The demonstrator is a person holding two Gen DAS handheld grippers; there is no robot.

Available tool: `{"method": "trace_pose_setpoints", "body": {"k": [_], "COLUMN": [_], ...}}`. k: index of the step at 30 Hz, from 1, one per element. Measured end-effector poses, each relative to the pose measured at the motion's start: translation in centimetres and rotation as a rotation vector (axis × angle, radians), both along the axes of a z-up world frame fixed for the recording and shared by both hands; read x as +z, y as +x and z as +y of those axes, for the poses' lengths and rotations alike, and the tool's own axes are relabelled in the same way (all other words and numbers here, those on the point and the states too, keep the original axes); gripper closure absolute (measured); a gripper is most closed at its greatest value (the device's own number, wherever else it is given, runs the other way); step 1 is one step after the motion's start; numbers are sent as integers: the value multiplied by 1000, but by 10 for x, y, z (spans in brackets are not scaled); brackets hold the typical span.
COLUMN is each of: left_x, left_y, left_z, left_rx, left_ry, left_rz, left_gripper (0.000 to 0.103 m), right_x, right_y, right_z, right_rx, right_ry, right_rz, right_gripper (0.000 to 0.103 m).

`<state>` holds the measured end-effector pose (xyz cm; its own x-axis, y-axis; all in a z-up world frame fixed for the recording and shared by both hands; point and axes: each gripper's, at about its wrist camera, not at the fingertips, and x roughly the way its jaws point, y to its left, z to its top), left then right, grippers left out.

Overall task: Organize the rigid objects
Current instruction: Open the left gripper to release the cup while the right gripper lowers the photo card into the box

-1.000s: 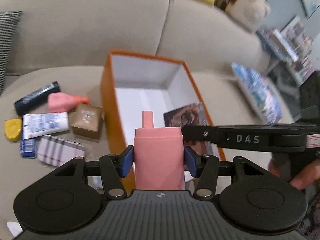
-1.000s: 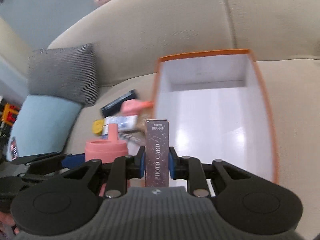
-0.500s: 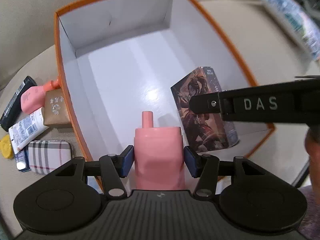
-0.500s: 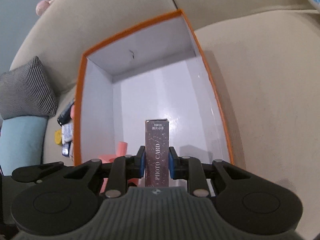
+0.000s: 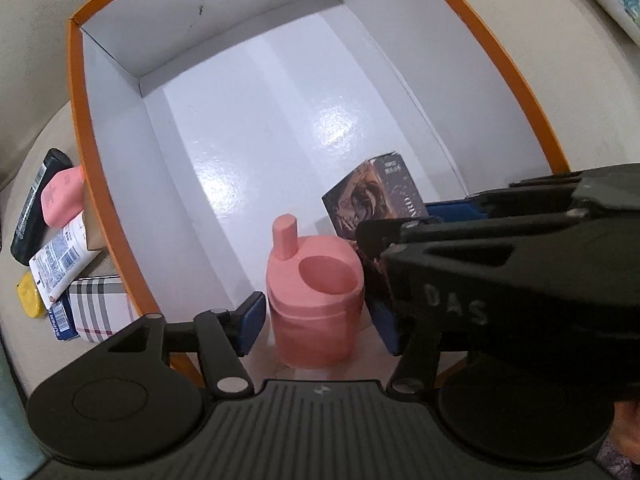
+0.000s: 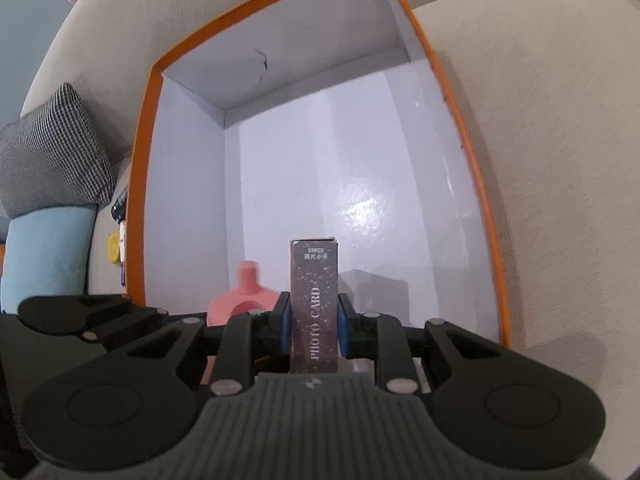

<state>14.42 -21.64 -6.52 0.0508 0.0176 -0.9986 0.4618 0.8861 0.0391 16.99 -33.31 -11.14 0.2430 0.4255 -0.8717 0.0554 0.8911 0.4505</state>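
Moved: both grippers have dropped from above the sofa into the orange box (image 5: 100,216); the left gripper's (image 5: 316,322) jaws have just been opening, and the pink bottle (image 5: 316,300) stands between them, pads clear of its sides.
Left jaws: open — bottle upright on the box floor, near corner.
Right jaws: right gripper (image 6: 314,328) clamped on the photo card box (image 6: 315,304), long axis pointing along the jaws, just beside the bottle.
Key relation: card box hangs low over the floor, right of the bottle; releasing it looks next.
Farther: small items (image 5: 60,248) wait outside the box on the sofa (image 6: 540,160).
Hidden: card box's lower end — contact with the floor cannot be told.
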Motion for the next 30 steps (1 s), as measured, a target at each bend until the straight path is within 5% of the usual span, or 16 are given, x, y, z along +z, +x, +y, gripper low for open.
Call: {"method": "trace_pose_setpoints", "body": {"k": [6, 8, 14, 18, 21, 30], "left_x": [12, 22, 63, 64, 51, 38], "left_y": [4, 4, -6, -2, 5, 7], "left_z": [17, 31, 90, 115, 125, 142], "left_rx": [33, 61, 193, 323, 381, 418], "left_ry": [-108, -175, -434, -454, -506, -566], "left_rz": [10, 0, -161, -213, -150, -130], "left_gripper": [29, 37, 49, 57, 66, 92], "right_x": [-4, -4, -3, 2, 4, -9], "right_y": [2, 2, 3, 5, 11, 22], "right_z": [3, 2, 9, 18, 22, 51], "right_rx": [13, 10, 18, 42, 63, 191], "right_ry": [-40, -44, -50, -120, -158, -170], "right_rz": [5, 3, -24, -65, -91, -103], "right_gripper": [80, 80, 80, 80, 80, 80]}}
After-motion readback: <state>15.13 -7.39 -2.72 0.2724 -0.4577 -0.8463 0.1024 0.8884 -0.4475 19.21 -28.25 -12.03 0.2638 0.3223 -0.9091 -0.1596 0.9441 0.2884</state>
